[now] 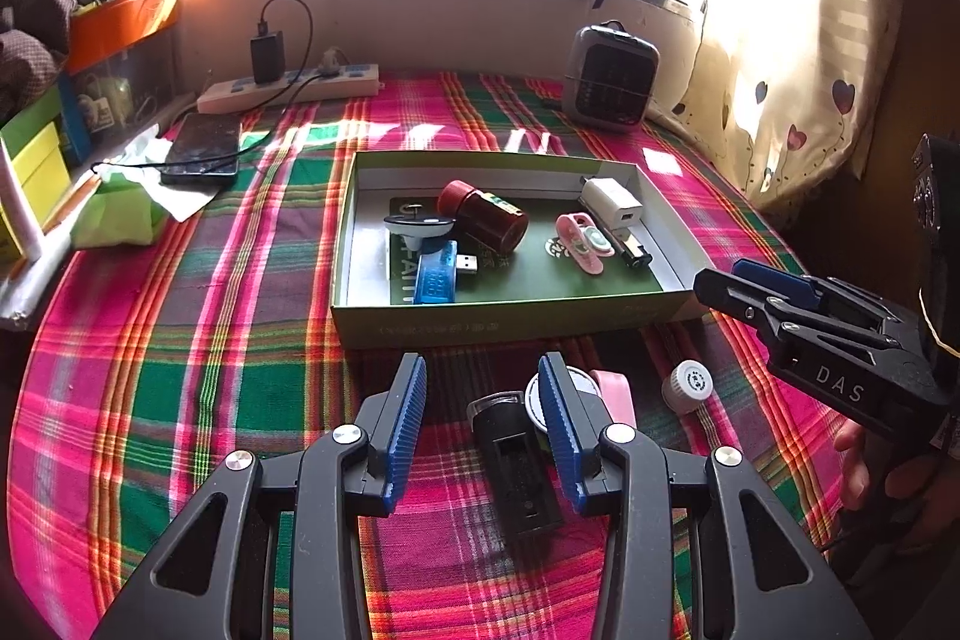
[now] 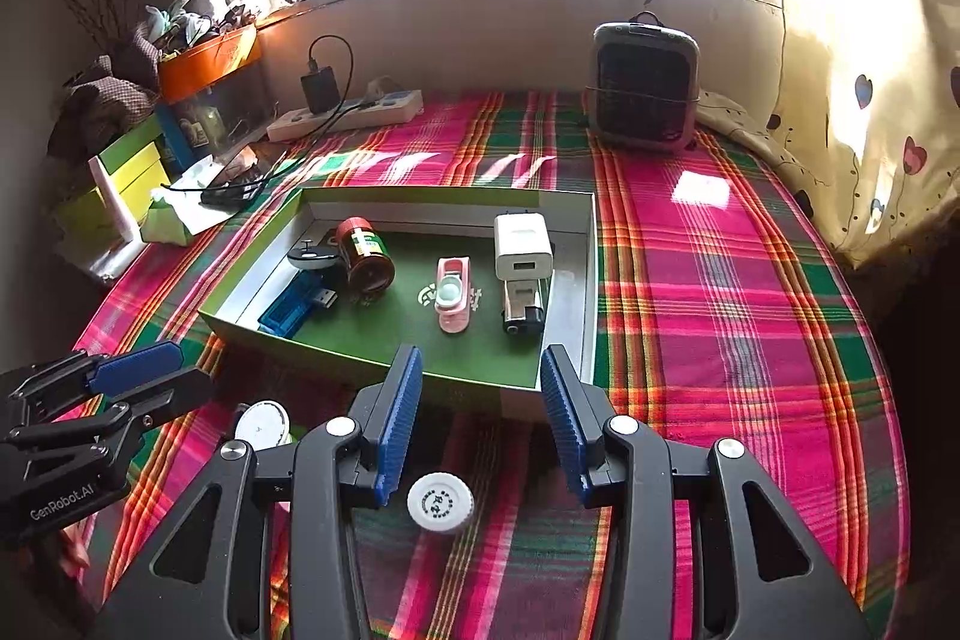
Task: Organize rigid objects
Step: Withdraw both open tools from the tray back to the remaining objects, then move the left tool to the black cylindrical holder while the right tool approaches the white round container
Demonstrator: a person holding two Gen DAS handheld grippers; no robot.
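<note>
- Your left tongs [image 1: 483, 427] stand parted and empty over the plaid-covered surface [image 1: 198, 340], just short of the green box [image 1: 456, 325]; a black rectangular gadget [image 1: 516, 472] lies below and between the pads, untouched, with a round white disc [image 1: 534, 397] and a pink piece [image 1: 618, 388] just beside it.
- The step in hand looks like picking up the loose pieces left outside the box; the next move calls for lowering squarely over the black gadget without snagging the disc.
- The box already holds a blue USB stick [image 1: 438, 274], a red-capped brown bottle [image 1: 486, 217], a pink clip [image 1: 582, 241] and a white charger [image 1: 612, 202].
- Your right tongs [image 2: 480, 430] are likewise parted and holding nothing, with a white bottle cap [image 2: 440, 504] on the cloth below and between the pads.
- The box's near wall stands between you and the drop spot, so lift clear of it.
</note>
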